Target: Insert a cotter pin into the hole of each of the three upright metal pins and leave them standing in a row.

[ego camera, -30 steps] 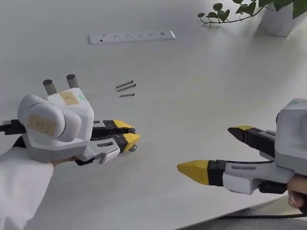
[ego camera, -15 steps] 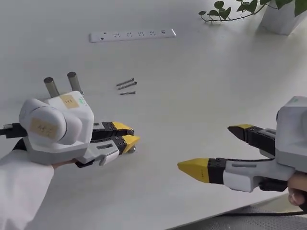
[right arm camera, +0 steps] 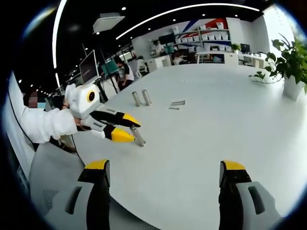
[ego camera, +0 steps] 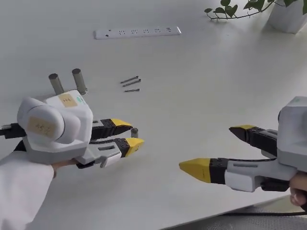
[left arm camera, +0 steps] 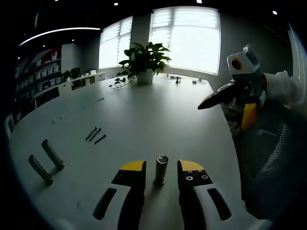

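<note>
- My left gripper (ego camera: pixel 130 134) and right gripper (ego camera: pixel 209 148): matt white plastic shells.
- Pin (left arm camera: pixel 160 168): smooth grey metal, dull shine.
- Cotter pins (ego camera: pixel 130 84): bare metal.
- Table (ego camera: pixel 201 86): smooth, faint sheen.

The worktop (ego camera: pixel 206 86) is white, matte and flat. A white power strip (ego camera: pixel 137 32) lies flat on it toward the far side, sockets facing up. A potted plant (ego camera: pixel 288 14) in a white pot stands at the far right. Its leafy stem (ego camera: pixel 228 10) trails over the worktop. In the left gripper view, the plant stands in front of bright windows (left arm camera: pixel 184 40) with blinds.
</note>
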`<state>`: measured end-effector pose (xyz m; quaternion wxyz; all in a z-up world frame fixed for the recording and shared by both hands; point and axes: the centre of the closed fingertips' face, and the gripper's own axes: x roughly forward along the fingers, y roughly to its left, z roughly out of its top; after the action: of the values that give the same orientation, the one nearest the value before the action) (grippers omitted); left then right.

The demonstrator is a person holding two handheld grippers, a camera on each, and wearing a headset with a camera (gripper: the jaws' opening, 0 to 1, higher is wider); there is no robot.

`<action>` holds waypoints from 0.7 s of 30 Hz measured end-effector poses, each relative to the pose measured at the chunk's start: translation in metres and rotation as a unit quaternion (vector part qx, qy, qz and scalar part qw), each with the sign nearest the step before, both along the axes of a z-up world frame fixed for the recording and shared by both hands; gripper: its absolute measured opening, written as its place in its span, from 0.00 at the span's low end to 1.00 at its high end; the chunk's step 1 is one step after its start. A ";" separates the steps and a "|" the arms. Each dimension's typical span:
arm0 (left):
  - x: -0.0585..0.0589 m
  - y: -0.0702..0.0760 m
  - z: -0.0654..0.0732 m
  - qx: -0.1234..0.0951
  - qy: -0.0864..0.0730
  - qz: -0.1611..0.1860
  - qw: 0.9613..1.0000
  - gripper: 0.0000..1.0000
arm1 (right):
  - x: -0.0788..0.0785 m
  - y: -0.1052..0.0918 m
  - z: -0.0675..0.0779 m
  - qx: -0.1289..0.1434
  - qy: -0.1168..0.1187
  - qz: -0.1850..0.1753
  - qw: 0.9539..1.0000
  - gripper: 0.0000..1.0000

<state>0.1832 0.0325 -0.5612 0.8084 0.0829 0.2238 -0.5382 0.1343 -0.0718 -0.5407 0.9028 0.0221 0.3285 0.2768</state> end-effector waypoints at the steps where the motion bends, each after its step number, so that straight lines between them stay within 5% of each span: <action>1: 0.000 0.001 0.002 -0.002 -0.002 0.000 1.000 0.29 | 0.000 0.000 0.000 0.000 0.000 0.000 1.000 0.93; 8: -0.016 0.000 0.013 -0.020 0.009 -0.014 1.000 0.62 | -0.001 0.000 -0.001 -0.002 0.001 0.005 1.000 0.93; 12: -0.028 -0.003 0.027 -0.054 0.025 -0.019 0.998 0.65 | -0.001 0.001 0.000 -0.004 0.000 0.008 1.000 0.92; 21: -0.041 -0.001 0.032 -0.078 0.046 -0.008 0.996 0.97 | 0.003 0.002 0.005 -0.015 -0.004 0.025 1.000 0.91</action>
<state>0.1426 0.0316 -0.5294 0.7971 -0.0036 0.2175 -0.5633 0.1372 -0.0695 -0.5361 0.8970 -0.0007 0.3300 0.2940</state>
